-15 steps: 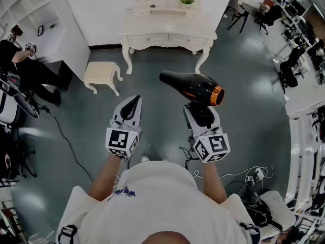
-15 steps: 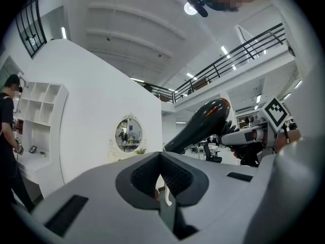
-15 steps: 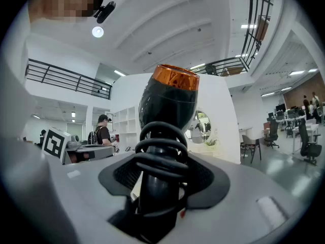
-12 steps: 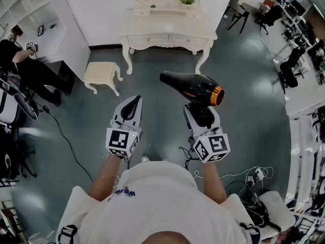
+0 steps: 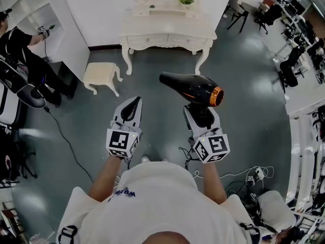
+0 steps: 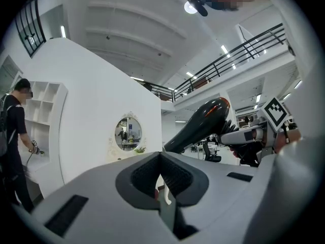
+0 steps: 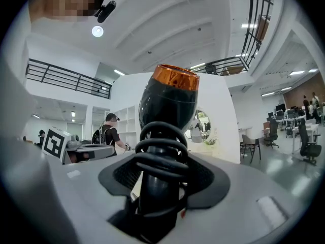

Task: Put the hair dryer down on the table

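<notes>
- Nothing has been shifted: the glossy black hair dryer (image 5: 193,89) with its orange ring is kept aloft, well apart from the white carved table (image 5: 167,32), so setting-down is judged unstarted
- Its cord-wrapped handle is clamped by the jaws of the right gripper (image 5: 201,115)
- The jaws of the left gripper (image 5: 133,103) are pressed together, empty

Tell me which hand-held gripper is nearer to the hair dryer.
Right. The right hand-held gripper is clamped on the handle of the hair dryer; the left hand-held gripper sits apart, off to the dryer's left, touching nothing.
</notes>
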Demonstrator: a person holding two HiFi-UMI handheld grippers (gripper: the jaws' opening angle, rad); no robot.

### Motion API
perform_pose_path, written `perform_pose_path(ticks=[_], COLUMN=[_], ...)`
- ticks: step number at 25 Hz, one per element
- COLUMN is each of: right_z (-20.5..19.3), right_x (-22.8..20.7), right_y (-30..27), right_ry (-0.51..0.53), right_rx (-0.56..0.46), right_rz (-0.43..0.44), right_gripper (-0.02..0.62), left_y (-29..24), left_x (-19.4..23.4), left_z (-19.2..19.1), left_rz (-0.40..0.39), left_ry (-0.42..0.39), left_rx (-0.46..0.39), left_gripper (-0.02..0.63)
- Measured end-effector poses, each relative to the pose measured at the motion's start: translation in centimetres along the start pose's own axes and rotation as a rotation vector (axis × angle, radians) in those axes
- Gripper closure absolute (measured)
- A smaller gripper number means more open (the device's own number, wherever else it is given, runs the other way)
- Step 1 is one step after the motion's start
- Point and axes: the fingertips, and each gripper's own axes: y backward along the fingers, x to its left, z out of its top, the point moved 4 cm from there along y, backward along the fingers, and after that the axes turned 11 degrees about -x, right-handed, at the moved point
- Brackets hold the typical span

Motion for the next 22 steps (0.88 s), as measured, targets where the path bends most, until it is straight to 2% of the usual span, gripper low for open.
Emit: perform_pose_path(ticks=[22], right_z=[-0.5], right_x=[-1.6], right_y=[0.7], right_ry=[-0.008], right_rx=[0.008], right_rz=[-0.001], right_gripper=[0.327], left_y=[-0.6], left_x=[-1.3], left_z=[-0.4], left_rz=[0.009], left_ry=[-0.010], left_rx=[0.001], left_gripper=[0.598])
